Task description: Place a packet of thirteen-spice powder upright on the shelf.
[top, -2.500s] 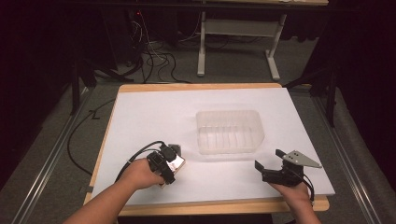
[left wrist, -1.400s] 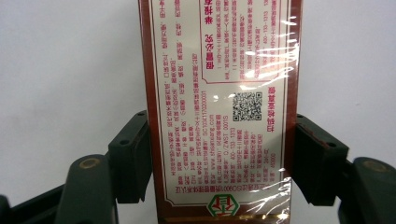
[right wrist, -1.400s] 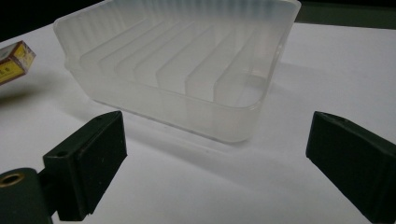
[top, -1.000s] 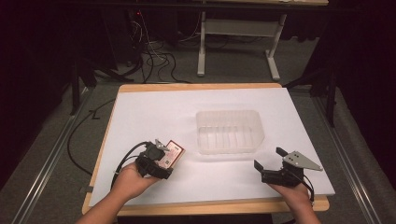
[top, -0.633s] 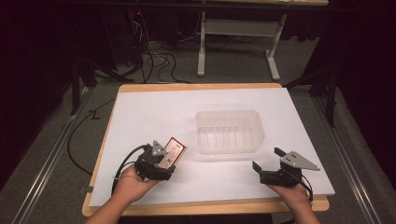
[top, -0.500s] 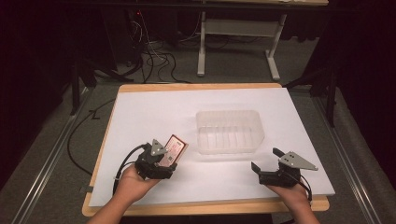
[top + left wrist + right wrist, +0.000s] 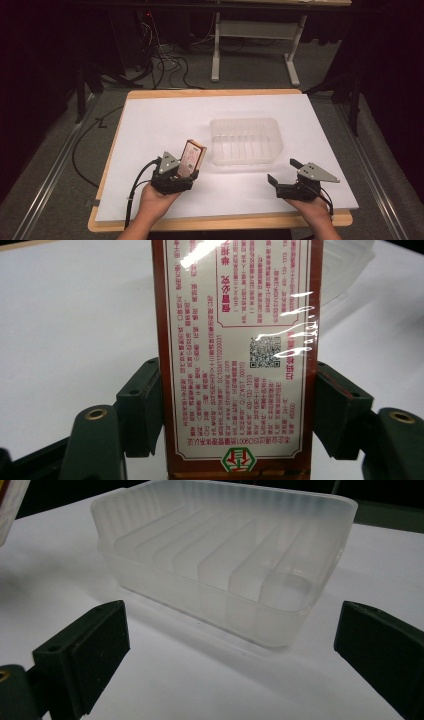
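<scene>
Left gripper (image 7: 181, 172) clamps a red printed box (image 7: 191, 157) tilted toward the clear ribbed tray (image 7: 246, 141), seemingly for placing inside. Right gripper (image 7: 289, 176) waits wide open at lower right, facing the tray.

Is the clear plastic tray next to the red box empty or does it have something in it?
Empty. The clear plastic tray shows only its bare ribbed floor in the right gripper view, and the red box sits outside it, clamped in the left gripper.

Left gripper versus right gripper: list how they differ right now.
The left gripper is shut on the red box, lifted and tilted; the right gripper is open and holds nothing. The left sits beside the clear tray's left end, the right near its right corner. Both have black jaws.
</scene>
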Demonstrator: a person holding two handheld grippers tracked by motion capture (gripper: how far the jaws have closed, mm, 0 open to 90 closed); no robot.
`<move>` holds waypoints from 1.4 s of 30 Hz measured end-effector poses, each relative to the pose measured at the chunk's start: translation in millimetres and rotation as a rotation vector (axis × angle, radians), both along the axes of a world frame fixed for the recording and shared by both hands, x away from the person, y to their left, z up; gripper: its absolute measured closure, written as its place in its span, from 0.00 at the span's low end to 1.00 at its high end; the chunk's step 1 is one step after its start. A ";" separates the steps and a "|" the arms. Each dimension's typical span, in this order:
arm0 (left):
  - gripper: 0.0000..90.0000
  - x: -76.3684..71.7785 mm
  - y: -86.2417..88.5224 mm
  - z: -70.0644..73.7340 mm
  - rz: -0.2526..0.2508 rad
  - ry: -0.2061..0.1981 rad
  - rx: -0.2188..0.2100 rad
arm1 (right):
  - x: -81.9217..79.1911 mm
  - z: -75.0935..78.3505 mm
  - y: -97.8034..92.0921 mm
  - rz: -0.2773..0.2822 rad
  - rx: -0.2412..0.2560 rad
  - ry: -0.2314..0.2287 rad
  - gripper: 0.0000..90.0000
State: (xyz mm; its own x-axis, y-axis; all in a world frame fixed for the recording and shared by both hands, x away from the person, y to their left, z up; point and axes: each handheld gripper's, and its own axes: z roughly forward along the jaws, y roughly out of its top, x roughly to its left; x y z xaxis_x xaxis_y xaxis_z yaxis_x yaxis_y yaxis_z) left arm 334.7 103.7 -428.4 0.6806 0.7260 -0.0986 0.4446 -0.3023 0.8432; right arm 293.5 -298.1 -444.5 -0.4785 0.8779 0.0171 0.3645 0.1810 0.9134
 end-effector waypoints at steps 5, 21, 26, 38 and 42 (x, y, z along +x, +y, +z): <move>0.36 -4.4 2.0 -1.2 -0.007 -0.045 -0.010 | -1.3 5.4 6.4 0.000 -0.011 0.001 0.04; 0.36 -17.7 -15.2 5.2 -0.061 -0.095 -0.049 | 3.4 21.5 44.4 0.063 0.007 -0.006 0.06; 0.36 -19.7 -22.3 5.8 -0.072 -0.104 -0.057 | 6.0 25.9 52.3 0.078 0.024 -0.009 0.07; 0.36 -24.5 -53.2 -0.2 -0.107 -0.120 -0.031 | 4.4 41.0 70.1 0.140 0.084 -0.034 0.09; 0.36 -26.9 -63.1 -4.0 -0.129 -0.121 -0.013 | 2.4 42.1 75.6 0.160 0.095 -0.032 0.10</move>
